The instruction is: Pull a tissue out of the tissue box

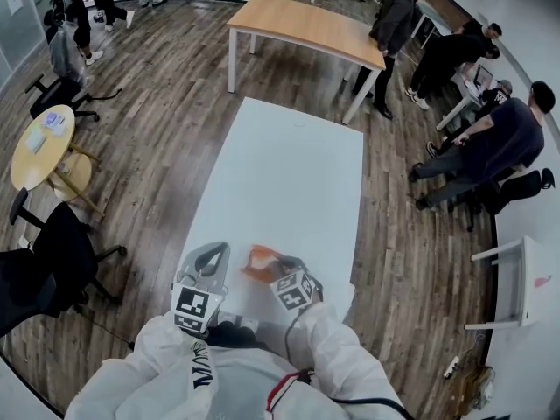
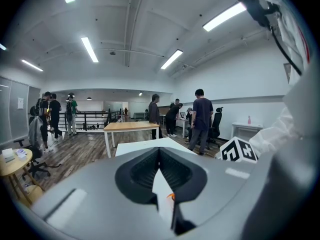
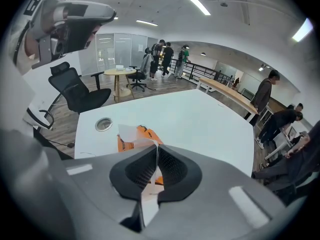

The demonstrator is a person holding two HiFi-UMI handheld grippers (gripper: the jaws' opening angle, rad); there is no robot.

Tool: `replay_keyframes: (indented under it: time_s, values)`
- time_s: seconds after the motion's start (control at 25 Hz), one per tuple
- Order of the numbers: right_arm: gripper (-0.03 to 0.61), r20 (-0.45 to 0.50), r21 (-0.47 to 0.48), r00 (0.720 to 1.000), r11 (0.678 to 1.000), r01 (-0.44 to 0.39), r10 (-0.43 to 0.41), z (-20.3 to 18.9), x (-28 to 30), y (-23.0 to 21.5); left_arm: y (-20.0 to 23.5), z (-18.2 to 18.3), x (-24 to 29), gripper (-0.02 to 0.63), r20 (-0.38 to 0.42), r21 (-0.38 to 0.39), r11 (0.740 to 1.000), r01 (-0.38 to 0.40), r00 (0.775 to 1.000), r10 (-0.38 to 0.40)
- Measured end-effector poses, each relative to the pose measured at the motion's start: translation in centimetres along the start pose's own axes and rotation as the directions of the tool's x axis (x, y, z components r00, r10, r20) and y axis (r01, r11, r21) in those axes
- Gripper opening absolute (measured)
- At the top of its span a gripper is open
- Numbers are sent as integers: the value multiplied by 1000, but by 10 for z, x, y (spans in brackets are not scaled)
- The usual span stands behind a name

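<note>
While right tongs (image 3: pixel 156 147) pinch tissue (image 3: pixel 131 133), a grommet (image 3: pixel 103 124) lies near tissue box (image 3: pixel 126 143).

Head view steeply down on white table (image 1: pixel 280 173), gripper views low, close, sharing its top

Support surface: white rectangular table (image 1: pixel 280 182) standing on a wood-plank floor (image 1: pixel 166 129). 1 orange tissue box (image 1: pixel 260 262) rests on its near end, beside a round metal-rimmed cable port (image 3: pixel 103 124) set in the top.
</note>
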State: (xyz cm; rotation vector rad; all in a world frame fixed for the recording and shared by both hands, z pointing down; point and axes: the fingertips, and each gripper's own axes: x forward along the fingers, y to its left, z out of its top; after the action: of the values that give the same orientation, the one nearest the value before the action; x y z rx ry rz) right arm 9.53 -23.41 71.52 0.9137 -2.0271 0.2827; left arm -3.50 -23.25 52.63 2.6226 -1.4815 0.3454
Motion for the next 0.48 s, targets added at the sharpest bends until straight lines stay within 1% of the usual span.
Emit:
replay_keyframes:
  time_s: [0.2,0.48]
  values:
    - [5,2,5,1000,1000,2,-2,1,-2,0,0,-6,1,0,-18,-12,1000,8,1000,-8]
    - [5,18,16,1000,1000,2,-3,4,-5,0,-4,-9,5,0,-24,-13,1000,22,999,-22]
